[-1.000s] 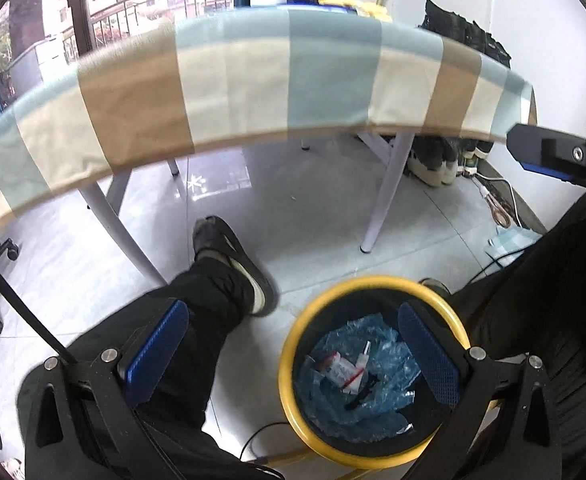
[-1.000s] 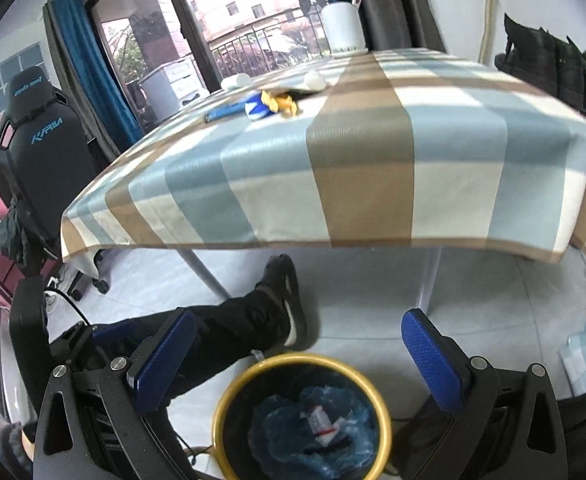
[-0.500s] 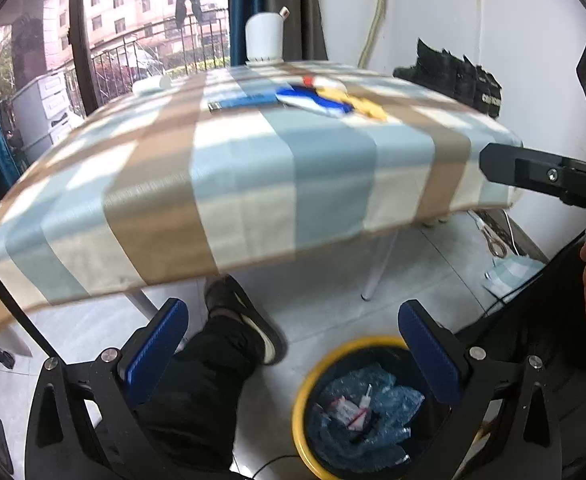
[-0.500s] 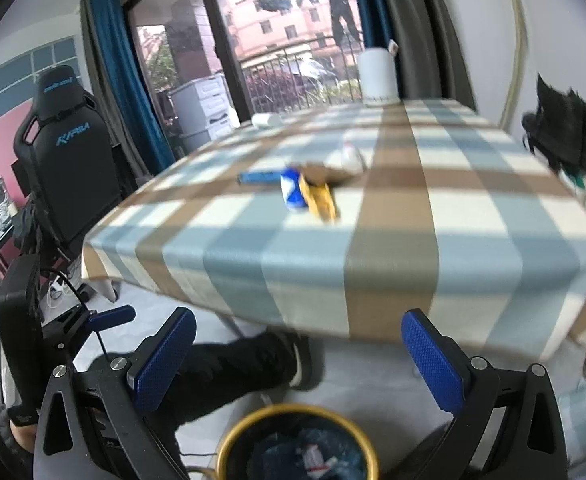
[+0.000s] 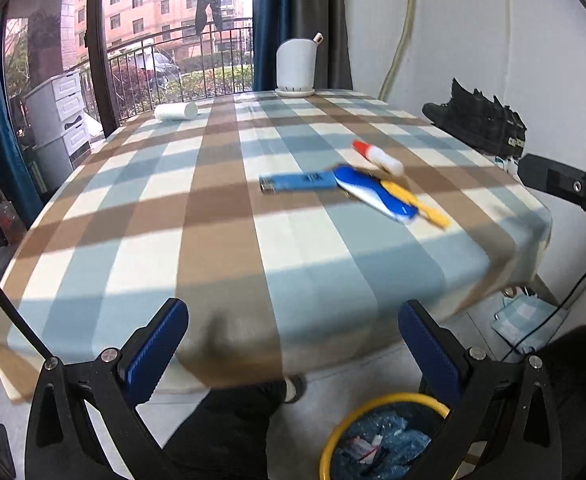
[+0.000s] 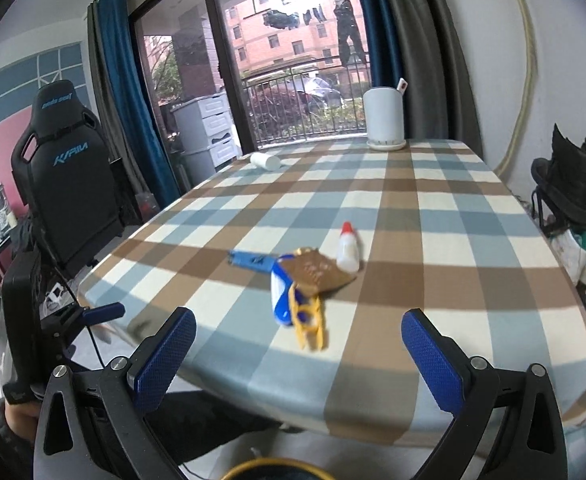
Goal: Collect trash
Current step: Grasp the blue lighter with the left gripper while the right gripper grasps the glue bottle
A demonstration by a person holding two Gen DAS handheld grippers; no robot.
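A small heap of trash lies on the checked tablecloth [image 5: 221, 216]: a blue flat stick [image 5: 299, 181], a blue-and-white wrapper [image 5: 377, 194], a yellow plastic piece [image 5: 417, 204] and a white bottle with a red cap [image 5: 377, 157]. The right wrist view shows the same heap, with a brown wrapper [image 6: 313, 272] beside the glue bottle [image 6: 348, 250] and the yellow piece [image 6: 309, 320]. A yellow-rimmed bin [image 5: 377, 440] with a blue liner stands on the floor below the table edge. My left gripper [image 5: 293, 344] and right gripper [image 6: 299, 348] both hang open and empty before the table edge.
A white cylinder [image 5: 296, 65] stands at the table's far end and a white cup [image 5: 175, 112] lies on its side at the far left. A black gaming chair [image 6: 67, 184] is at the left. Black boots [image 5: 481, 124] sit on a rack at the right.
Both grippers have risen from over the bin to above the table edge, so the tabletop and its trash now show. Both stayed open and empty.
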